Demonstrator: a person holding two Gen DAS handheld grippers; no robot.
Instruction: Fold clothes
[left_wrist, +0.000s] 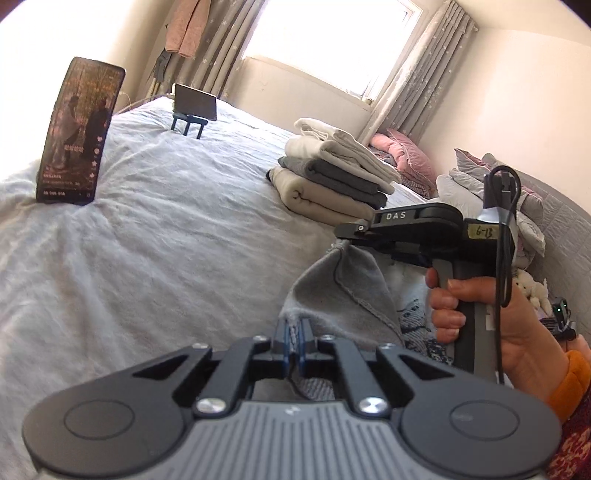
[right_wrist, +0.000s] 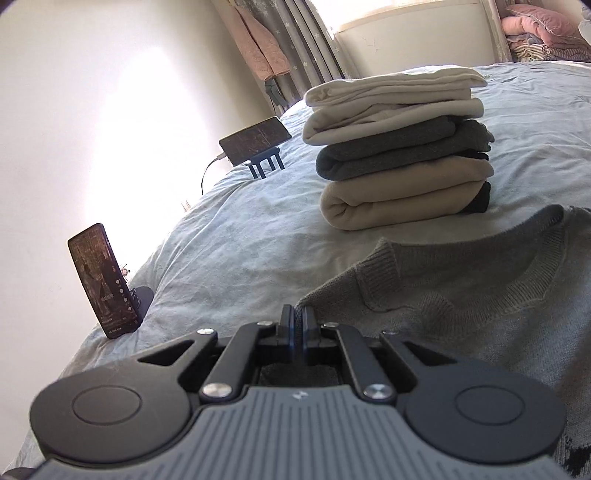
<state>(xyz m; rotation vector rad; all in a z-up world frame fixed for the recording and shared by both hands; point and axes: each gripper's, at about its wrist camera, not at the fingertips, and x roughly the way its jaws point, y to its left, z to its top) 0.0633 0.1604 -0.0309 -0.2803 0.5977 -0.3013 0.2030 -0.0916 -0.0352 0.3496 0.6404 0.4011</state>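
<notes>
Both hand-held grippers are pinched tight on the gray sweater (right_wrist: 461, 295): the left hand-held gripper (left_wrist: 295, 332) low in the middle, the right hand-held gripper (left_wrist: 345, 238) higher at center right. On the big bed (left_wrist: 166, 221), a pile of folded clothes (right_wrist: 399, 155) is done. This sweater looks not folded yet. At lower right, the person's hand (left_wrist: 476, 314) holds the handle upright.

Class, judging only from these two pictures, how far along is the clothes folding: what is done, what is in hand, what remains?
Done: a stack of folded clothes sits on the bed. In hand: both the left tongs and right tongs are shut on a grey sweater, which is not yet folded. Left: folding it, and probably the heap of clothes at the bed's far side.
</notes>
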